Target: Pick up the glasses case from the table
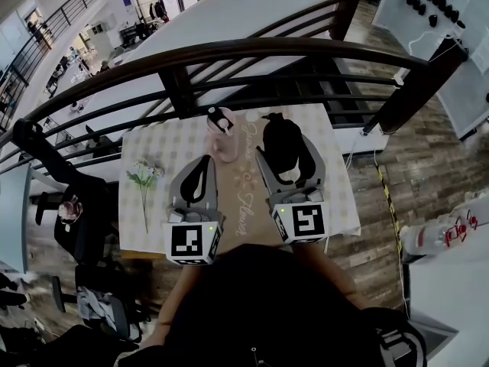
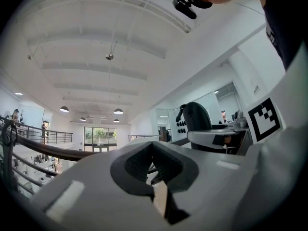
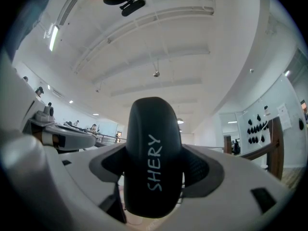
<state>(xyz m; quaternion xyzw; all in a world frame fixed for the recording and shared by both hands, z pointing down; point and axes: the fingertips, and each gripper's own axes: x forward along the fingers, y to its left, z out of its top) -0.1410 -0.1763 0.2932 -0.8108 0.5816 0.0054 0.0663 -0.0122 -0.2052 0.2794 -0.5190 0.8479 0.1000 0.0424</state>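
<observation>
A black glasses case (image 3: pixel 153 155) printed SHERY stands on end between the jaws of my right gripper (image 3: pixel 154 177), which is shut on it. In the head view the glasses case (image 1: pixel 281 144) is held above the checked tablecloth (image 1: pixel 157 197), raised at the tip of the right gripper (image 1: pixel 286 167). My left gripper (image 1: pixel 202 170) hangs beside it over the table's near half. The left gripper (image 2: pixel 153 170) has its jaws together with nothing between them, pointing up toward the ceiling.
A pink holder with a small black-and-white item (image 1: pixel 221 132) stands at the table's far middle. A sprig of white flowers (image 1: pixel 144 178) lies at the left. A dark curved railing (image 1: pixel 252 56) runs just behind the table. A black chair (image 1: pixel 84 212) stands left.
</observation>
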